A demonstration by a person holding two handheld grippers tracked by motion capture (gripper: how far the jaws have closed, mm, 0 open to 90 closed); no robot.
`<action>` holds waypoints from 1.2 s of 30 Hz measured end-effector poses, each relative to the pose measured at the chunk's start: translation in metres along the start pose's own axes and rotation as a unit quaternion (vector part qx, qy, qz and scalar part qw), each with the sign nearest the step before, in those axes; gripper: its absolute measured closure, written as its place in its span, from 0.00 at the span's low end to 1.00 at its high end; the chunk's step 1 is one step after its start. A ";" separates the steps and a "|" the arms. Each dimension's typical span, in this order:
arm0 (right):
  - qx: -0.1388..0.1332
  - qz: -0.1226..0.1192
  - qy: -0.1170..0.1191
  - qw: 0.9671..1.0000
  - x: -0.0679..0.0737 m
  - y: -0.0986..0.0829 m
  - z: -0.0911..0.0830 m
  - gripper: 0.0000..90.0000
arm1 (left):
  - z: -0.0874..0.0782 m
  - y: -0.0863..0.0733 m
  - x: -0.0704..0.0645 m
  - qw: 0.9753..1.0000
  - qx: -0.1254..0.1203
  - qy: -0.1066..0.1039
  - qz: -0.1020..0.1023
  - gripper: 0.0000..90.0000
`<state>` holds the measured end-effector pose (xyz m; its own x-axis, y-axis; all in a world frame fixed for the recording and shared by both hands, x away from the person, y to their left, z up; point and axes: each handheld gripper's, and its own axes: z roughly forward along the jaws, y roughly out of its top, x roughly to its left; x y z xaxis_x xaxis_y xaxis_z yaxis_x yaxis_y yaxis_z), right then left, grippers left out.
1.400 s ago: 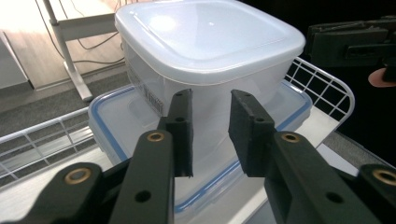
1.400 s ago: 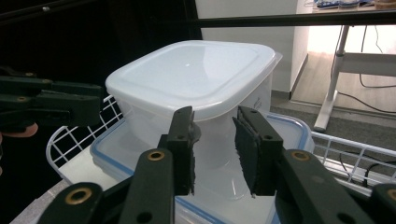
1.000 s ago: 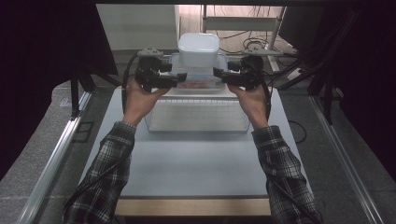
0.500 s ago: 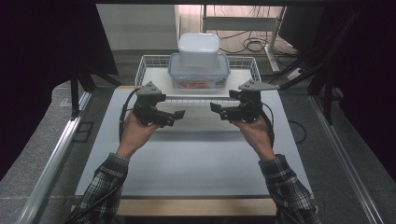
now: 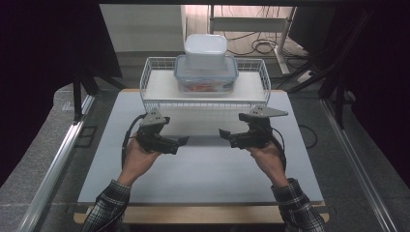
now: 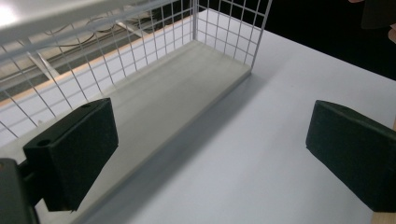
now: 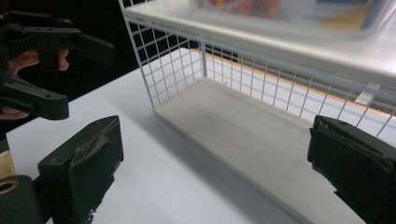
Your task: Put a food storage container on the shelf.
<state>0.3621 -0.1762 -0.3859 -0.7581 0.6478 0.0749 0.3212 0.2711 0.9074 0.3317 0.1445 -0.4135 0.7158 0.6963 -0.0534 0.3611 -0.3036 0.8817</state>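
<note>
- Left claw (image 5: 183,140): jaws apart, empty, above white surface (image 5: 203,169).
- Wire rack (image 5: 205,104): just ahead of both claws; stacked containers (image 5: 206,67) on its top shelf.
- Right claw (image 5: 224,134): jaws apart, empty.

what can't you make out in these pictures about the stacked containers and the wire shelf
- Contents of the clear container: only orange blurs, high view too small, right gripper view out of focus and cut by the top edge.
- White container on top: opaque, contents hidden.
- Wire shelf: its far side is hidden behind the containers, high view.
</note>
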 end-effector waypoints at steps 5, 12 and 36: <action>0.011 -0.003 0.000 1.000 0.001 -0.019 0.002 0.03 | 0.004 -0.019 -0.004 1.000 0.002 -0.016 -0.013 0.04; 0.028 0.000 -0.003 1.000 0.001 -0.043 0.000 0.01 | 0.009 -0.052 -0.009 1.000 0.009 -0.019 -0.013 0.02; 0.083 0.010 -0.012 0.996 -0.001 -0.121 -0.016 0.01 | -0.003 -0.123 -0.017 0.997 0.062 0.005 -0.035 0.01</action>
<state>0.3152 -0.2209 -0.4894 -0.7374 0.6707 0.0800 0.4265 0.3705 0.8251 0.2733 0.1721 -0.5196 0.6801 0.7251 -0.1085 0.4827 -0.3314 0.8107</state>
